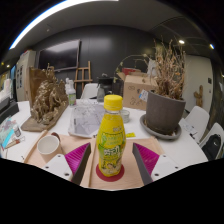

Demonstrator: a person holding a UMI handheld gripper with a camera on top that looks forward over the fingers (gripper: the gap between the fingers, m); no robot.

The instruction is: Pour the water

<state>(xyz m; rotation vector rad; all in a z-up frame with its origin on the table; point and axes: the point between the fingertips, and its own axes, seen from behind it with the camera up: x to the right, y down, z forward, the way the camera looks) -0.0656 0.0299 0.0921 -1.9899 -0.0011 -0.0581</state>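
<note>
the claw (pixel 107 160) stands wide at the bottom of the frame, the yellow bottle (pixel 111 140) upright between its pink pads (pixel 77 155) with gaps either side, seemingly lined up for a grasp. a small cup (pixel 47 146) waits at lower left, likely the pour target. the white surface (pixel 190 150) also carries a potted plant (pixel 166 95); a dim office lies behind.

Bright overhead strip light (pixel 60 8) glares above, the room behind dim, edges bowed by fisheye
</note>
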